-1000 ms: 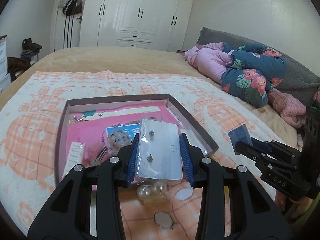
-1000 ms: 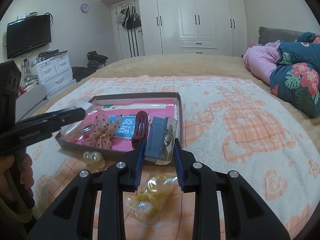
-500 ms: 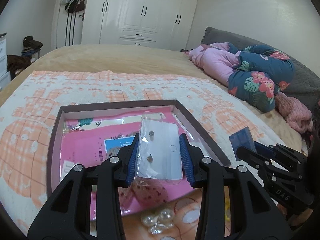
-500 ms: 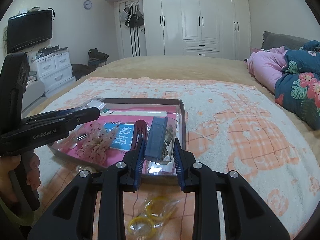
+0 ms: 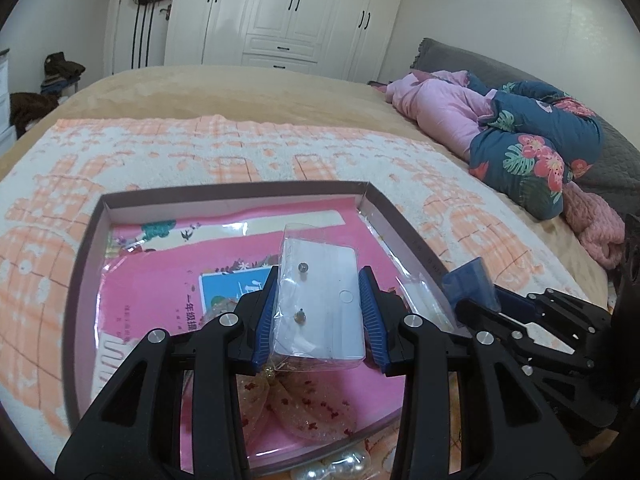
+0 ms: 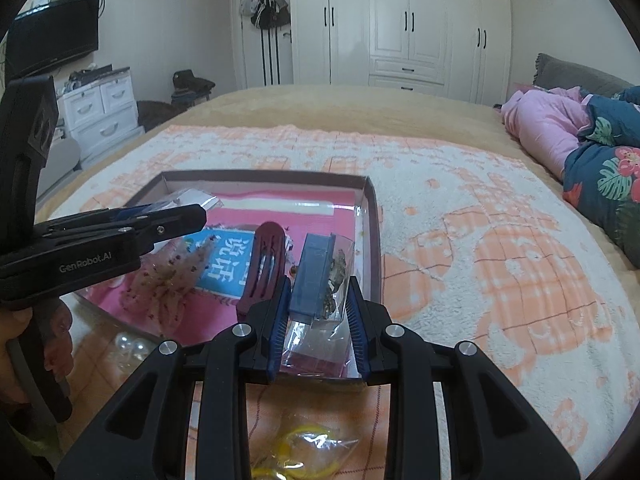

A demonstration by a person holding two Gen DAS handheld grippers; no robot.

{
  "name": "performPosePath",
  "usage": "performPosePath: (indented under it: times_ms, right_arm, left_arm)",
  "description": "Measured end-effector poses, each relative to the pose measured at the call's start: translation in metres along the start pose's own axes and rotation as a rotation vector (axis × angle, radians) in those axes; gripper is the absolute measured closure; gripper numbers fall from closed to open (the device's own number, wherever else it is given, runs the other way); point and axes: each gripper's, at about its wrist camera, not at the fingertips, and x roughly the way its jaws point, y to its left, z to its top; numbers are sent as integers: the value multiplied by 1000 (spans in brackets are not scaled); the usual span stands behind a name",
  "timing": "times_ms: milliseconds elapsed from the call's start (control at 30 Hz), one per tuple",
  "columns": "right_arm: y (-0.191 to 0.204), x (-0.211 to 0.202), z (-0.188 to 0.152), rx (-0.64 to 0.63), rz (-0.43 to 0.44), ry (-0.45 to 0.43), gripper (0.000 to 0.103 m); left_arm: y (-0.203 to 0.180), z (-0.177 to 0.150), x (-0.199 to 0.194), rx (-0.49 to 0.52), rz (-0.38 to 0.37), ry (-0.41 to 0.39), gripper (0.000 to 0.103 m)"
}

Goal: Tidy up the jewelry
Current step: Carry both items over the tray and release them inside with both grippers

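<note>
A shallow brown box (image 5: 86, 240) with a pink lining lies on the bed; it also shows in the right wrist view (image 6: 370, 216). My left gripper (image 5: 318, 312) is shut on a clear packet with a white earring card (image 5: 324, 300), held over the box. My right gripper (image 6: 318, 312) is shut on a clear packet with a blue card and jewelry (image 6: 316, 276), held above the box's near right corner. A dark red hair clip (image 6: 264, 264) and a sheer spotted bow (image 5: 304, 408) lie in the box.
A packet of pearl beads (image 5: 344, 464) lies in front of the box. A packet of yellow rings (image 6: 304, 444) lies under my right gripper. A peach-and-white blanket (image 6: 500, 240) covers the bed. Pink and floral bedding (image 5: 520, 132) is piled at the right.
Both grippers have moved forward with their packets, from in front of the box to over it. The box now looks closer in both views.
</note>
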Motion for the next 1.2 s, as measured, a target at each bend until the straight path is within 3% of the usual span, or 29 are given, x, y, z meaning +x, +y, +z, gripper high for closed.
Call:
performPosePath:
  times_ms: [1000,1133,1200]
  right_arm:
    - [-8,9,-18,37,-5,48,76]
    - [-9,2,-19,59,9,40,62]
    - [-9,-2,-19,55,6,36,61]
  left_arm:
    - [-18,-12,32,51,-68,124,72]
    - [-18,-13,34,49,-66,136,72]
    - [-18,-14,33,48,-60,138,72]
